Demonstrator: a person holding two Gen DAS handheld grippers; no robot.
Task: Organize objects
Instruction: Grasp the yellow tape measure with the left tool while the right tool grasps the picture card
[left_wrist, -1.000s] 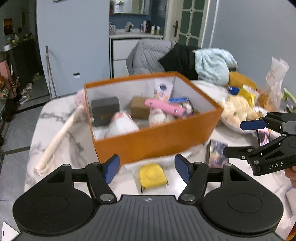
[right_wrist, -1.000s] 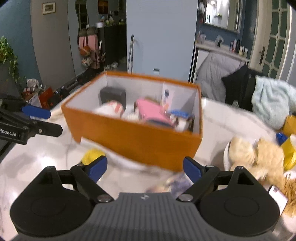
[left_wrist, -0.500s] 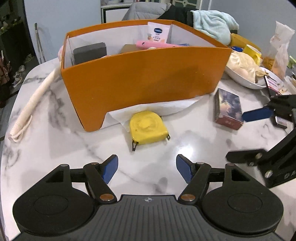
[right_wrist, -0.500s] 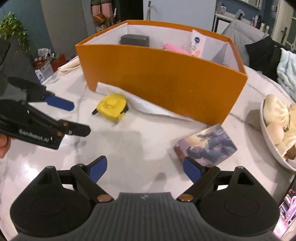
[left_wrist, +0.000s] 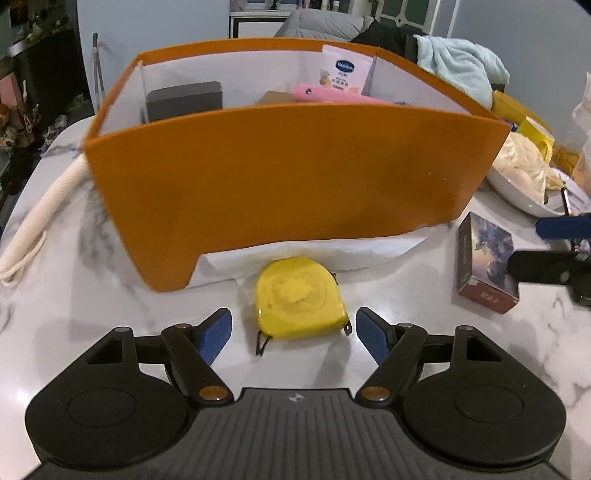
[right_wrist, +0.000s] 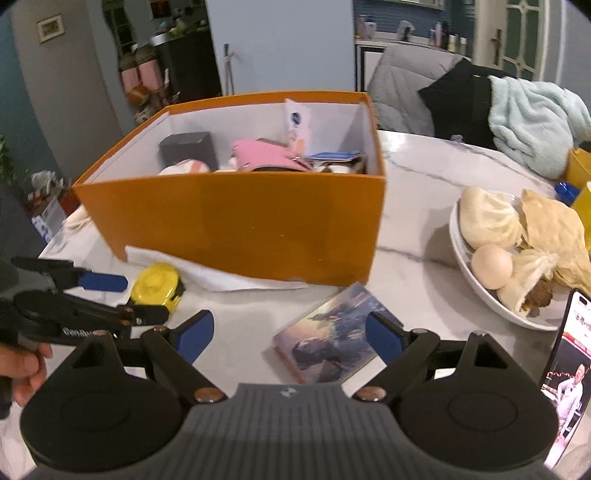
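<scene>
On a marble worktop, the left gripper, fingers just widened and apart, frames a yellow tape measure at lower centre, below the orange box. The right gripper, fingers spread, flanks a small picture box untouched.

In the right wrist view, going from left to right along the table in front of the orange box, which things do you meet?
Left tool → yellow tape measure → picture-printed small box → white bowl of food → phone.
</scene>
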